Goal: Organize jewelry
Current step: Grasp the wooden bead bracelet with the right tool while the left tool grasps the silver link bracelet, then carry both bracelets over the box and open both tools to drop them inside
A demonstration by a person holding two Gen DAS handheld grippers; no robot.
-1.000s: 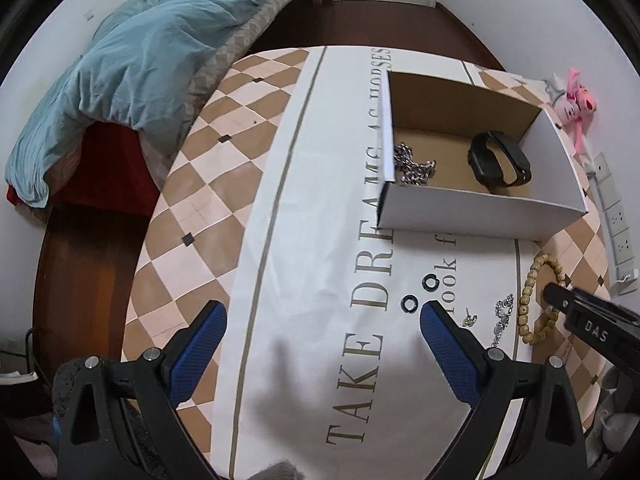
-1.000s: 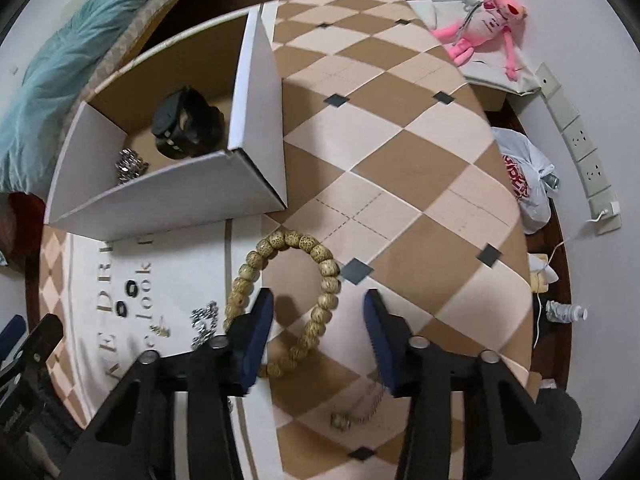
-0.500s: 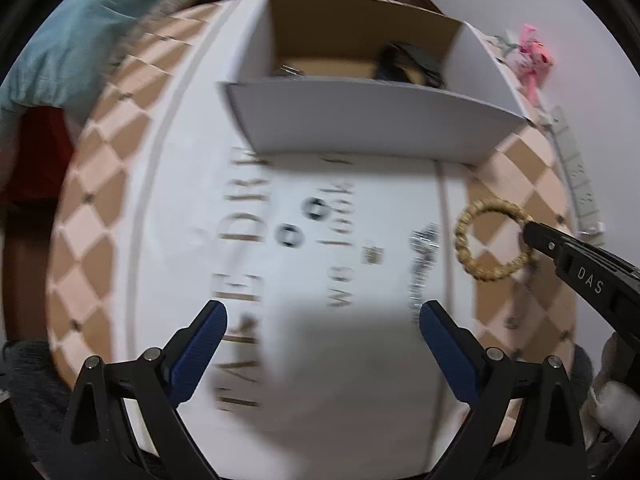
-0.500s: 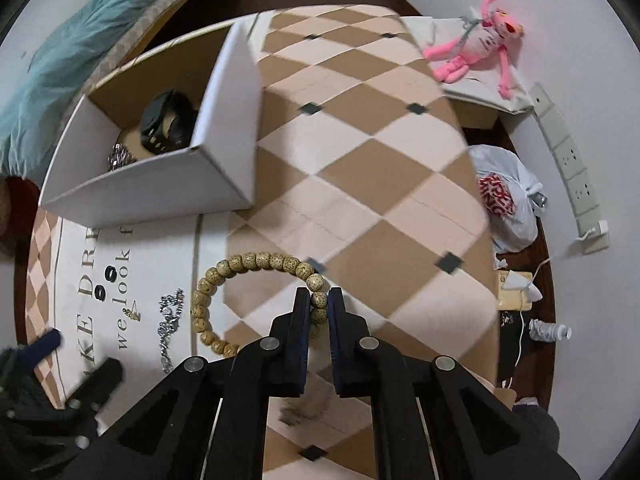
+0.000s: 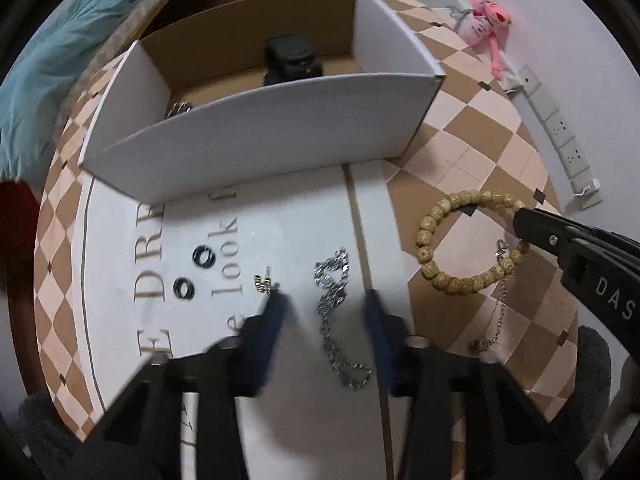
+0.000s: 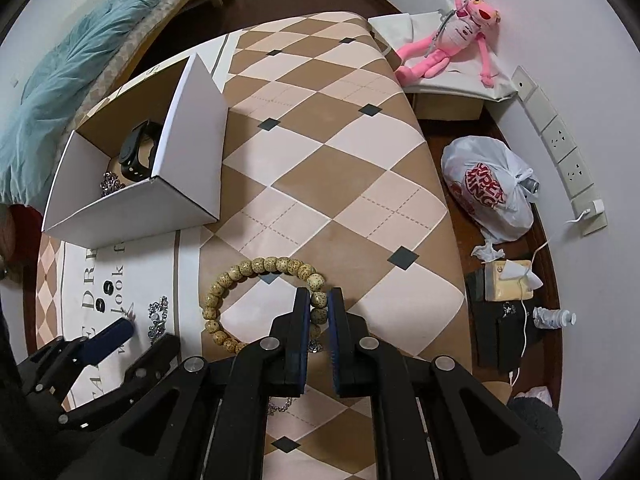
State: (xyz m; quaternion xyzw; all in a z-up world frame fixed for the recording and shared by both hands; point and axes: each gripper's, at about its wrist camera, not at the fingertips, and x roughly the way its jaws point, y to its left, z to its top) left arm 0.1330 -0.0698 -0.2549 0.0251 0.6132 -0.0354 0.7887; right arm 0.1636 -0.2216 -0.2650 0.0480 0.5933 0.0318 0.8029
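Inside the box (image 5: 256, 148) sit only a black band (image 6: 138, 152) and a chain (image 6: 108, 184), so lots left. Right gripper (image 6: 319, 304) pinches the knobbly bead bracelet (image 6: 248, 272) on the cloth. Left gripper (image 5: 324, 308) gapes around a silver chain (image 5: 332, 292); rings (image 5: 194, 272), earring (image 5: 262, 280), thin chain (image 5: 498, 312) wait.

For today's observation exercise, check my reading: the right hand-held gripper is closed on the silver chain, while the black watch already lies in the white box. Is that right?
One detail is wrong. The right hand-held gripper is closed on the wooden bead bracelet, not the silver chain, which lies loose between the left hand-held gripper's open fingers. The right wrist view shows this. The black watch does lie in the white box.
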